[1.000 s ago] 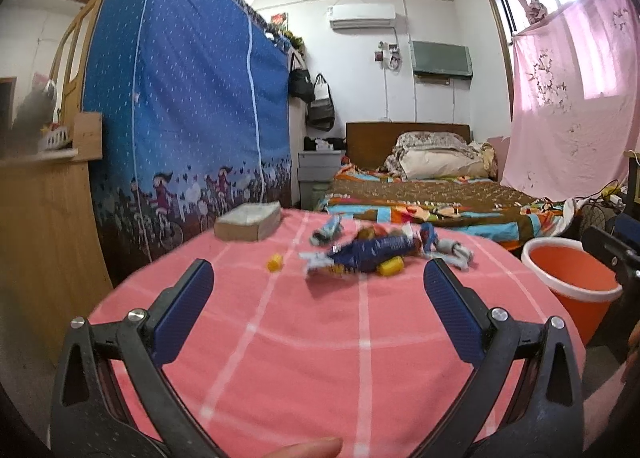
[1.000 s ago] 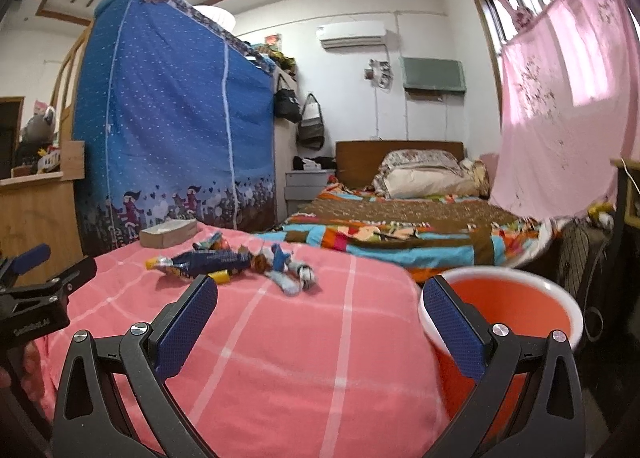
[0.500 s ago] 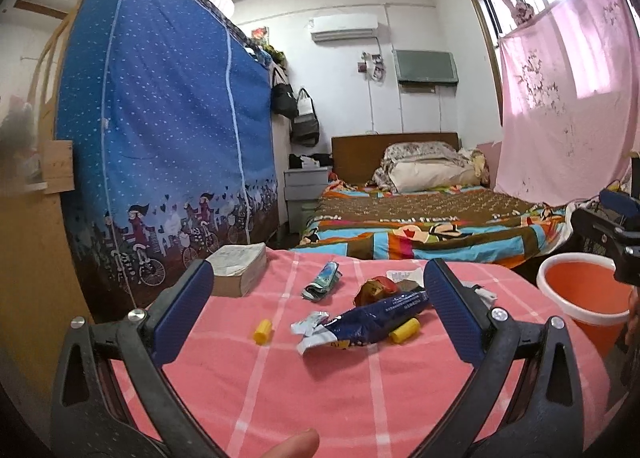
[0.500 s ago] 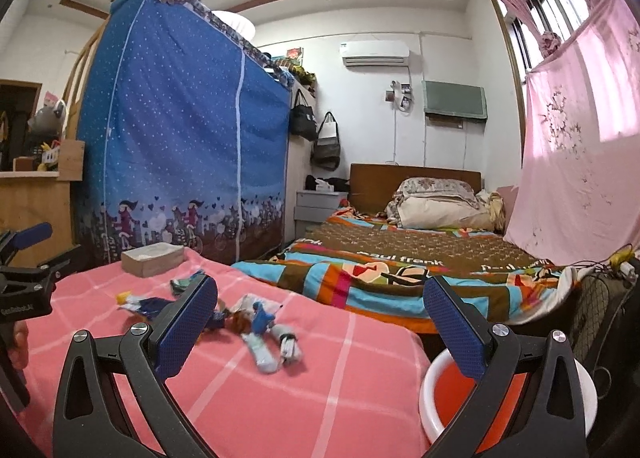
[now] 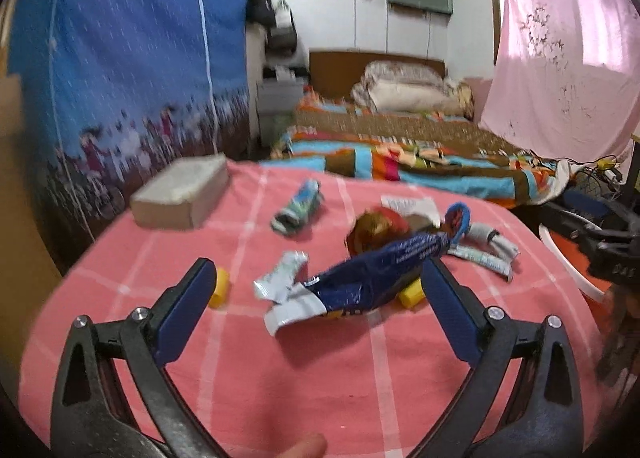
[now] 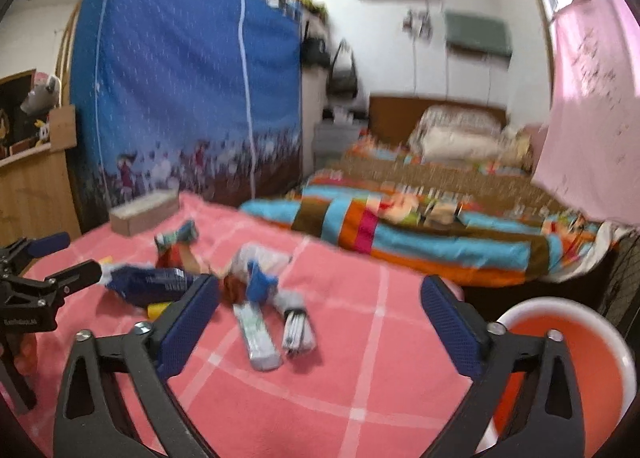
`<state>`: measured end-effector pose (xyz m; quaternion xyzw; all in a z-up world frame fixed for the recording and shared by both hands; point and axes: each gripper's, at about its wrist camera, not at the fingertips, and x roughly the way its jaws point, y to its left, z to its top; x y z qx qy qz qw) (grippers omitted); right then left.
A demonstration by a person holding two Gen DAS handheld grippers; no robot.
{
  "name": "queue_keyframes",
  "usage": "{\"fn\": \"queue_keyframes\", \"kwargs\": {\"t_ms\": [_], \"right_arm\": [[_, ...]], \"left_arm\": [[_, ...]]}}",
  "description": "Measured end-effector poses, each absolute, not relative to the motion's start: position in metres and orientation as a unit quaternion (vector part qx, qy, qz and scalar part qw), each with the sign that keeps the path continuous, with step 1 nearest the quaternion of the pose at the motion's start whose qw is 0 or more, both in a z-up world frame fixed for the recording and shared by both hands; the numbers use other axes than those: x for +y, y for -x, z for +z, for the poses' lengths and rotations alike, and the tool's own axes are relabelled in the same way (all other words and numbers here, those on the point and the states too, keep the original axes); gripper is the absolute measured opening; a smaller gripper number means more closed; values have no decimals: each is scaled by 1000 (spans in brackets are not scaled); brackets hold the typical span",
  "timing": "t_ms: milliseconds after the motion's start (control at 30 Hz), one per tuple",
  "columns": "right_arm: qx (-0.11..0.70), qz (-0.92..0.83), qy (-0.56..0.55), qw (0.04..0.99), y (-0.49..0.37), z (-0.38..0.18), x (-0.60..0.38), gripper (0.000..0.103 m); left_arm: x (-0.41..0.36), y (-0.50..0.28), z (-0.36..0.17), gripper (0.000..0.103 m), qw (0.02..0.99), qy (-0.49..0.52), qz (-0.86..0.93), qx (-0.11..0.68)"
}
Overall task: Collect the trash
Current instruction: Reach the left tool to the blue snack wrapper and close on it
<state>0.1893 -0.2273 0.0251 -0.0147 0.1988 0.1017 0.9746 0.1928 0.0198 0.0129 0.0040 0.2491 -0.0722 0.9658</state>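
Trash lies in a loose pile on the pink checked table [image 5: 304,370]. A dark blue wrapper [image 5: 372,278] sits between the fingers of my open, empty left gripper [image 5: 316,282]. Around it lie a silver wrapper [image 5: 280,278], a rolled packet [image 5: 298,207], a red-brown wrapper [image 5: 376,227], yellow caps [image 5: 220,290] and white packets [image 5: 486,252]. My right gripper [image 6: 320,294] is open and empty above the table, near white packets [image 6: 258,332] and the blue wrapper [image 6: 152,284]. An orange bucket [image 6: 560,362] stands at the table's right.
A tan box [image 5: 182,193] lies at the table's far left. A blue wardrobe cover [image 5: 120,57] stands on the left, a bed [image 5: 400,145] behind the table and a pink curtain [image 5: 568,69] on the right. The left gripper shows in the right wrist view [image 6: 44,270].
Both grippers have moved forward and tilted down toward the trash pile. The blue wrapper now lies between the left gripper's fingers. Both stay open.
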Motion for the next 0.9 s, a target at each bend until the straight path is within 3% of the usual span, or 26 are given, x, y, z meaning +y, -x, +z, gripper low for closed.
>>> {"fn": "queue_keyframes", "kwargs": {"t_ms": [133,533,833,900], "right_arm": [[261,118,11,958,-212,9,-222,76],[340,158,11,927,-239,-12,-207,50],[346,182,-12,920,-236,-14,-211,24],[344,178,-16,922,-235,-13,-214,17]], "left_arm": [[23,-206,4,95,953,18,-93,288],[5,-211,-3,73,934,-29,-133,329],[-5,-204,-4,45,927,-77,-153,335],[-5,-204,-4,31,927,-78,-152,335]]}}
